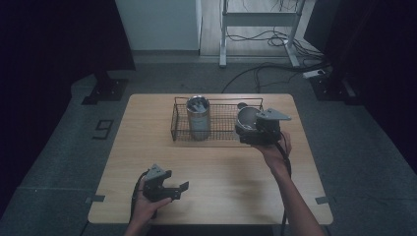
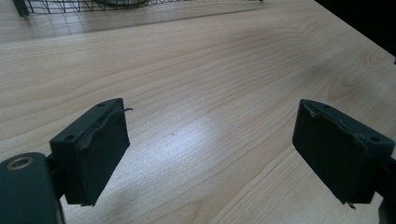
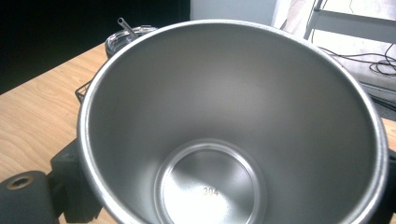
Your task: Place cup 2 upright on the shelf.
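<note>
The steel cup (image 1: 247, 119), mouth up, sits clamped in the right tool (image 1: 255, 132) at the wire basket's (image 1: 216, 129) right end, while the left tool (image 1: 172, 189) idles apart, empty.

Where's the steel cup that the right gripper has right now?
In the high view, the steel cup sits in the right gripper over the wire basket's right end, right of the tumbler.
</note>
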Demonstrator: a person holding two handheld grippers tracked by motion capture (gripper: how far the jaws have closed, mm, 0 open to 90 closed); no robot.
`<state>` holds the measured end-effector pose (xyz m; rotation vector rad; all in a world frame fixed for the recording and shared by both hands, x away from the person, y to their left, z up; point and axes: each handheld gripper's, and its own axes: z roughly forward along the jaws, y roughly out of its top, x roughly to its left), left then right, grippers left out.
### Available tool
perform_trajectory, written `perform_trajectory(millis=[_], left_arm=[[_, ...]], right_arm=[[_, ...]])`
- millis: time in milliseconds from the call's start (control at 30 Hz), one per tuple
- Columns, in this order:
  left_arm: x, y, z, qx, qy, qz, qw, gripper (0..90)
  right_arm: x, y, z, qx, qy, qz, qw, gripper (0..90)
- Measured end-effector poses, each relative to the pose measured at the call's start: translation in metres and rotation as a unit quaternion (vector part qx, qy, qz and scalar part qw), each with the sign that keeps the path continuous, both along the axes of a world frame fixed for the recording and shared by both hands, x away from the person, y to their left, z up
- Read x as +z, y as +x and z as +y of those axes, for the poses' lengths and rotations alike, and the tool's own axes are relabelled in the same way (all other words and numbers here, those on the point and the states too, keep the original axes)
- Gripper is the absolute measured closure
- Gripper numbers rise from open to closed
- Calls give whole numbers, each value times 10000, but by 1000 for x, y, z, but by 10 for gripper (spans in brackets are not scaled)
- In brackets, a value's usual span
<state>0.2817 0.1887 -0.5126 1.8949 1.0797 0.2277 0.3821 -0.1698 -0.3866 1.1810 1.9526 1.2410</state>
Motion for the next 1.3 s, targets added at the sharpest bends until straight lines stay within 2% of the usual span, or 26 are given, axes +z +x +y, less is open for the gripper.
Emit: perform_trajectory(millis=[433, 933, 1300], left_arm=[[-2, 1, -1, -15, 48, 63, 10000, 108], [-4, 2, -1, -37, 68, 87, 9999, 108], [-4, 2, 0, -27, 51, 96, 9999, 108]], right_arm=[[1, 17, -3, -37, -6, 40, 10000, 77], [-5, 38, -8, -118, 10, 217, 9997, 77], [-8, 53, -4, -156, -63, 284, 9995, 77]])
